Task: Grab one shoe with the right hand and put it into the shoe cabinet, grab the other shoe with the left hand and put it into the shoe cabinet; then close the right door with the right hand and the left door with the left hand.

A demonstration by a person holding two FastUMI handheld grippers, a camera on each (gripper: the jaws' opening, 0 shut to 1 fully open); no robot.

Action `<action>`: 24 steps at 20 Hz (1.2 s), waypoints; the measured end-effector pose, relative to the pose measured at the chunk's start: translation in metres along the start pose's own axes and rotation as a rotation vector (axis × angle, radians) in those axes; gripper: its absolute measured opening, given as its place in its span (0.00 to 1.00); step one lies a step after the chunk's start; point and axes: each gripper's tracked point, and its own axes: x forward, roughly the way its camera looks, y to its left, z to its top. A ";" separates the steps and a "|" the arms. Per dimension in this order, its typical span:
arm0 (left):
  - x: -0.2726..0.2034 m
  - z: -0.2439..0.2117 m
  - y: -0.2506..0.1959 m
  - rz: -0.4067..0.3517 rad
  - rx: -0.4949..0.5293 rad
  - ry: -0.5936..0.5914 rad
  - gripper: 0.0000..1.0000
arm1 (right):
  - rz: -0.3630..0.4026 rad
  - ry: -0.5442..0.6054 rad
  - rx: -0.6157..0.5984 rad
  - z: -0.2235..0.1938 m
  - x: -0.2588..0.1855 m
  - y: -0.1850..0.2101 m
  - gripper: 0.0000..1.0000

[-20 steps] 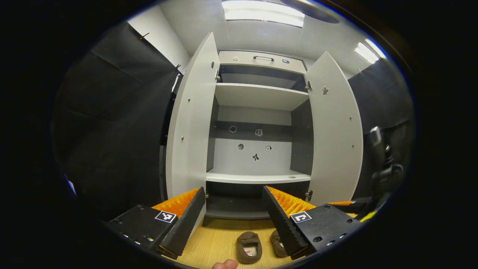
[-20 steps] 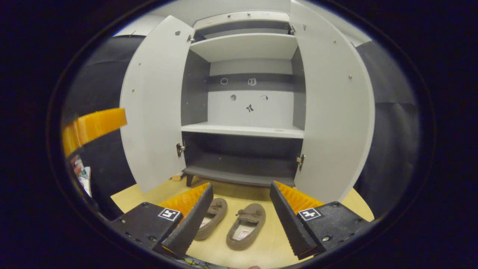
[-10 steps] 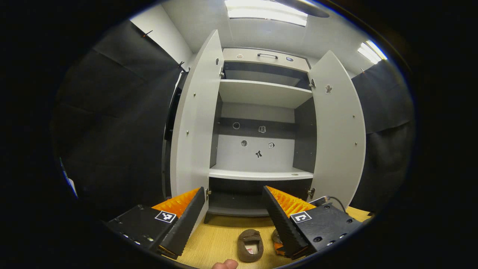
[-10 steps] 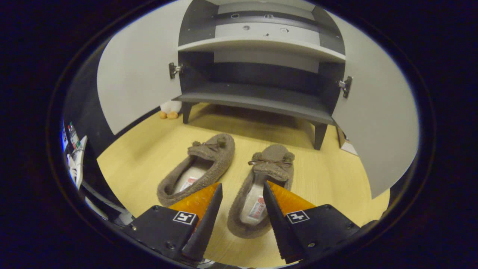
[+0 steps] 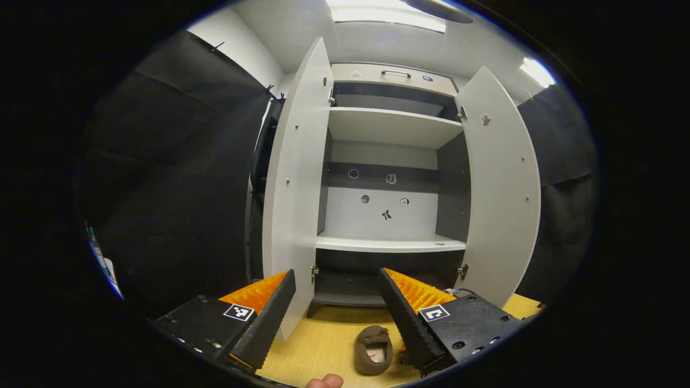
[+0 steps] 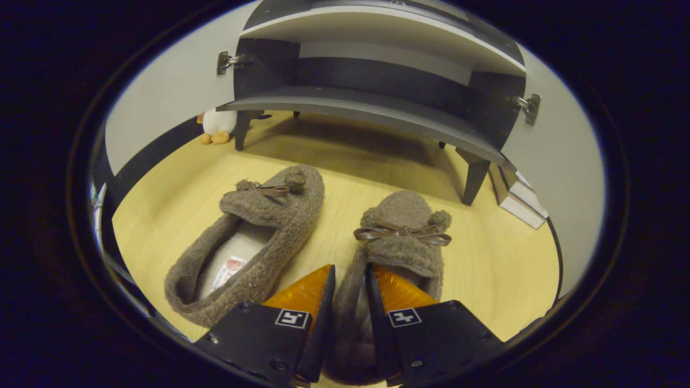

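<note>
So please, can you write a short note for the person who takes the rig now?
Right gripper: closed on the left side wall of the right slipper, one finger inside it; the slipper sits on the floor.
Left gripper: open, empty, held high before the cabinet.
Left slipper: on the floor, untouched.
Both doors, left and right, open.
Done: nothing stored.
Left: both slippers in, then right door, left door.

1. Ceiling panels [image 5: 389, 12] blaze white overhead in the left gripper view, blown out.
2. The cabinet [image 5: 391, 178] is evenly lit; its lowest bay is dark.
3. Its shadow lies soft on the floor [image 6: 161, 215] beneath.
4. Fisheye bends the doors' [image 5: 294, 178] edges into curves.
5. Focus is sharp.
</note>
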 end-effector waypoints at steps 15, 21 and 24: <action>0.012 -0.010 -0.006 -0.040 -0.006 0.016 0.95 | 0.028 -0.504 -0.073 0.132 -0.139 -0.025 0.05; 0.014 -0.011 -0.017 -0.064 -0.025 0.012 0.95 | 0.008 -0.570 -0.068 0.291 -0.185 -0.057 0.05; 0.014 -0.010 -0.016 -0.059 -0.026 0.007 0.95 | -0.030 -0.492 -0.066 0.358 -0.152 -0.074 0.05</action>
